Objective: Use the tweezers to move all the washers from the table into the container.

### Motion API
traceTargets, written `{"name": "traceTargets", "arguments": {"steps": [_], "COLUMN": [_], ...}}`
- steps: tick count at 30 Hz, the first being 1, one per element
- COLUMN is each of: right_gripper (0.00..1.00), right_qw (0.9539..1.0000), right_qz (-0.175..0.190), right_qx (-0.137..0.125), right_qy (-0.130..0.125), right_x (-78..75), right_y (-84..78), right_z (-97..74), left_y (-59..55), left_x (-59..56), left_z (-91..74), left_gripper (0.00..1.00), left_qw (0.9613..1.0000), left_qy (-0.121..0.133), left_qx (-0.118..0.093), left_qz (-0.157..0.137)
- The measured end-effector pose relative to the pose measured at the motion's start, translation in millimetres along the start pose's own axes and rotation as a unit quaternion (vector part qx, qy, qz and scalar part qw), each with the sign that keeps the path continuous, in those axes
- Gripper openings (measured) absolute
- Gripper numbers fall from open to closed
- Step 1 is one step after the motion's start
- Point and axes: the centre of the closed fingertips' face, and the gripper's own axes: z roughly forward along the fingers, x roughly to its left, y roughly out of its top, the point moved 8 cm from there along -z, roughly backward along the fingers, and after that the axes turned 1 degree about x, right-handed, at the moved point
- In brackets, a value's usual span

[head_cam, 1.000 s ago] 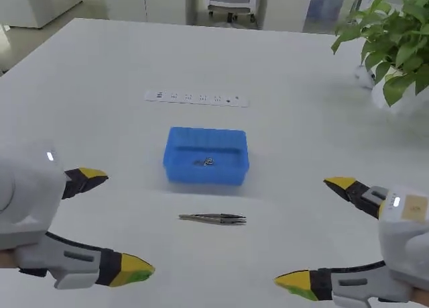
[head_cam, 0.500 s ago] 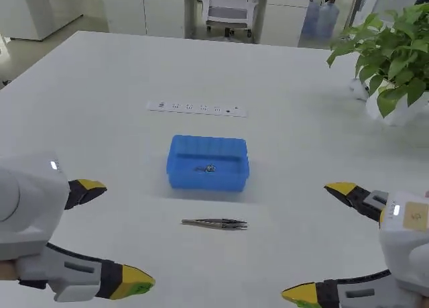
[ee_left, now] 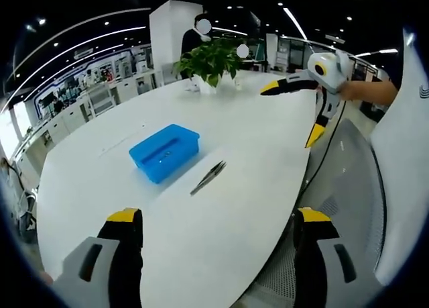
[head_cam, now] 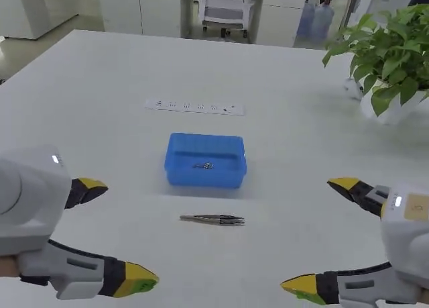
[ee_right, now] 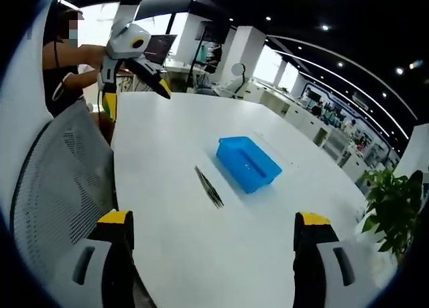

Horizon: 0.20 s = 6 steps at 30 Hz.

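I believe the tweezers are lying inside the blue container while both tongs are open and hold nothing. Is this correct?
Not quite. The tweezers lie on the table, on the person's side of the blue container, not inside it; the head view shows this. The left tongs and right tongs are indeed open and hold nothing.

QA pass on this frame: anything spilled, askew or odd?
Nothing stands out. The blue container sits upright with small metal pieces inside; the tweezers lie flat on the table before it.
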Motion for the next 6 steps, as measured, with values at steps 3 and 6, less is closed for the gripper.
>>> {"name": "traceTargets", "arguments": {"steps": [3, 6], "right_gripper": [1.0, 1.0], "right_qw": [0.9995, 0.9987], "right_qz": [0.031, 0.047], "right_qx": [-0.006, -0.019], "right_qy": [0.004, 0.007], "right_x": [-2.0, -3.1], "right_y": [-3.5, -4.2], "right_z": [0.2, 0.2], "left_y": [1.1, 2.0], "left_x": [-1.1, -1.4], "left_z": [-0.7, -1.6], "left_gripper": [0.99, 0.99], "left_qw": [1.0, 1.0], "left_qy": [-0.002, -0.001], "left_qx": [-0.003, 0.0], "left_qz": [-0.006, -0.008]}}
